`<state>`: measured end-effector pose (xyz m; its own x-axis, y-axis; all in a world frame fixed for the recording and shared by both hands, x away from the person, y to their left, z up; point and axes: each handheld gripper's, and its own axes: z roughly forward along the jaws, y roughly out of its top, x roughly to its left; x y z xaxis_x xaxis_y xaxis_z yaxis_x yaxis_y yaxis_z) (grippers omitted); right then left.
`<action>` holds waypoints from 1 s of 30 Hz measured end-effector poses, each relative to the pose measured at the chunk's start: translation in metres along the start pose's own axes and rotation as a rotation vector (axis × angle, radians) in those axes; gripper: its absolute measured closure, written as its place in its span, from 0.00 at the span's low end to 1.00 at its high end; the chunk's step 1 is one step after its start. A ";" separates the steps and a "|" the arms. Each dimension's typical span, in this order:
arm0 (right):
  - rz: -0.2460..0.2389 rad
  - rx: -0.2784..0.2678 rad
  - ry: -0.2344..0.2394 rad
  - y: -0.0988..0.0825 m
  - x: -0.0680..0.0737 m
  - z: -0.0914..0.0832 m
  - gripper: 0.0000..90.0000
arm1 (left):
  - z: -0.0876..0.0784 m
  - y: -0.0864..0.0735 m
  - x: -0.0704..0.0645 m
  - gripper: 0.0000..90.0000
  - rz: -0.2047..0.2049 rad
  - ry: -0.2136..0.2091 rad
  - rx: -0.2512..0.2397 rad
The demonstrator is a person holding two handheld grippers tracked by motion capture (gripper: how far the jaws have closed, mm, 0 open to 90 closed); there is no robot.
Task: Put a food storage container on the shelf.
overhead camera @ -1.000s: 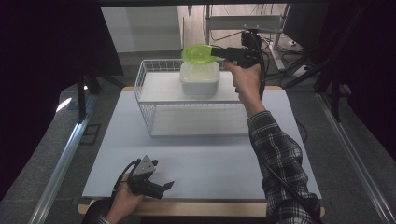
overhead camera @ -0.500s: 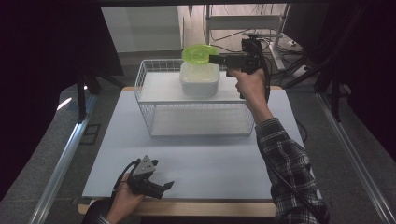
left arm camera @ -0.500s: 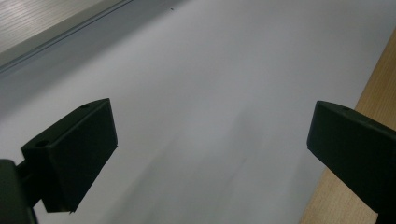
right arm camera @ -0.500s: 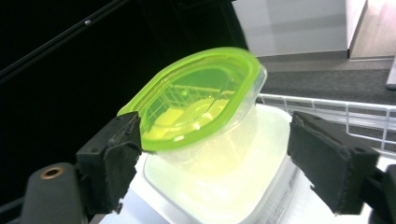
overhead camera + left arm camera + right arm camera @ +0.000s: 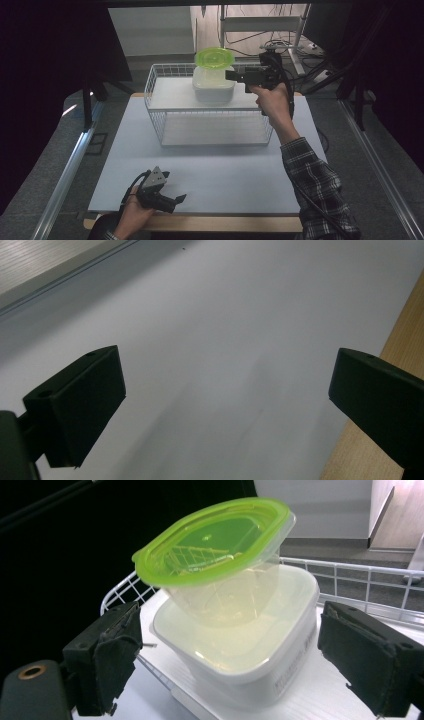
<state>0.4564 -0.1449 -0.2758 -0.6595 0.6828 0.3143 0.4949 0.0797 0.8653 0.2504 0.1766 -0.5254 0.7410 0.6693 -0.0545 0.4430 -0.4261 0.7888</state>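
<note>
A clear container with a green lid (image 5: 214, 59) (image 5: 215, 545) leans tilted inside a white square tub (image 5: 214, 87) (image 5: 260, 655). The tub stands on the top shelf of a white wire rack (image 5: 210, 107). My right gripper (image 5: 231, 76) (image 5: 227, 650) hovers level at the tub's right side. Its jaws have just been opening and now stand wide, with the tub and container ahead between them, untouched. My left gripper (image 5: 172, 200) (image 5: 225, 405) rests open on the white board near the front edge, with nothing between its jaws.
The rack stands at the back of a white board (image 5: 210, 175) that lies on a wooden table (image 5: 225, 222). Metal rails (image 5: 65, 175) run along both sides. A shelf unit with cables (image 5: 260, 30) stands behind the rack.
The right gripper's jaws have spread apart and the hand has drawn back slightly to the right and lower. The green-lidded container stays in the tub. The left gripper has kept still.
</note>
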 end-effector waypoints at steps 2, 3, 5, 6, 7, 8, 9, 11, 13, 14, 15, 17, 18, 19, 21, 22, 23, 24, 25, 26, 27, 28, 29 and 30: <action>-0.018 0.005 -0.002 -0.003 0.000 -0.001 0.11 | 0.000 0.000 0.000 0.02 0.001 0.000 0.001; -0.026 0.006 -0.006 -0.004 0.000 -0.002 0.11 | 0.000 0.000 0.000 0.02 0.000 0.000 0.001; -0.039 0.013 -0.015 -0.007 0.001 -0.003 0.11 | 0.000 0.000 0.000 0.02 0.000 -0.001 0.001; -0.046 0.013 -0.016 -0.009 0.001 -0.003 0.11 | 0.001 0.000 0.000 0.02 0.000 -0.001 0.001; -0.052 0.014 -0.017 -0.010 0.001 -0.003 0.10 | 0.001 0.000 0.000 0.02 0.000 0.000 0.001; -0.055 0.015 -0.018 -0.012 0.001 -0.004 0.10 | 0.001 0.000 0.000 0.02 0.000 -0.001 0.000; -0.059 0.017 -0.018 -0.014 0.001 -0.004 0.10 | 0.001 0.000 0.000 0.02 -0.001 -0.001 0.000; -0.071 0.022 -0.019 -0.018 0.001 -0.004 0.10 | 0.001 0.000 0.000 0.02 -0.001 -0.001 0.000; -0.088 0.024 -0.022 -0.021 0.001 -0.005 0.09 | 0.001 0.000 0.000 0.02 -0.001 -0.002 0.000; -0.089 0.026 -0.022 -0.022 0.002 -0.005 0.09 | 0.001 0.000 0.000 0.02 -0.001 -0.003 -0.001; -0.096 0.027 -0.022 -0.024 0.002 -0.005 0.09 | 0.001 0.000 0.000 0.02 -0.001 -0.003 0.000; -0.105 0.030 -0.022 -0.027 0.003 -0.006 0.09 | 0.001 0.000 0.000 0.02 -0.001 -0.004 0.000; -0.111 0.030 -0.022 -0.029 0.003 -0.006 0.08 | 0.001 0.000 0.000 0.02 -0.001 -0.005 0.000; -0.111 0.035 -0.020 -0.030 0.004 -0.006 0.08 | 0.001 0.000 0.000 0.02 -0.001 -0.005 0.000; -0.115 0.037 -0.014 -0.034 0.004 -0.007 0.08 | 0.001 0.000 0.000 0.02 -0.001 -0.005 -0.001; -0.119 0.041 -0.014 -0.036 0.004 -0.007 0.08 | 0.001 0.000 0.000 0.02 -0.001 -0.006 -0.001; -0.121 0.042 -0.009 -0.038 0.004 -0.007 0.08 | 0.001 0.000 0.000 0.02 -0.001 -0.006 -0.001; -0.126 0.042 -0.008 -0.040 0.005 -0.007 0.08 | 0.001 0.000 0.000 0.02 -0.001 -0.005 0.000; -0.128 0.046 -0.006 -0.042 0.005 -0.007 0.08 | 0.001 0.000 0.000 0.02 -0.001 -0.006 -0.001; -0.129 0.049 -0.004 -0.044 0.006 -0.007 0.07 | 0.001 0.000 0.000 0.02 -0.001 -0.006 -0.002; -0.134 0.048 -0.005 -0.046 0.006 -0.007 0.07 | 0.001 0.000 0.000 0.02 -0.001 -0.006 -0.002; -0.141 0.050 -0.003 -0.049 0.006 -0.007 0.07 | 0.001 0.000 0.000 0.02 -0.001 -0.006 -0.002; -0.142 0.052 -0.001 -0.050 0.006 -0.007 0.07 | 0.001 0.000 0.000 0.02 -0.001 -0.006 -0.002; -0.144 0.054 0.000 -0.053 0.006 -0.008 0.07 | 0.001 0.000 0.000 0.02 -0.002 -0.005 -0.002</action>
<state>0.4223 -0.1505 -0.3165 -0.7257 0.6617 0.1884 0.4251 0.2160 0.8790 0.2507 0.1758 -0.5263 0.7430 0.6667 -0.0592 0.4433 -0.4240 0.7898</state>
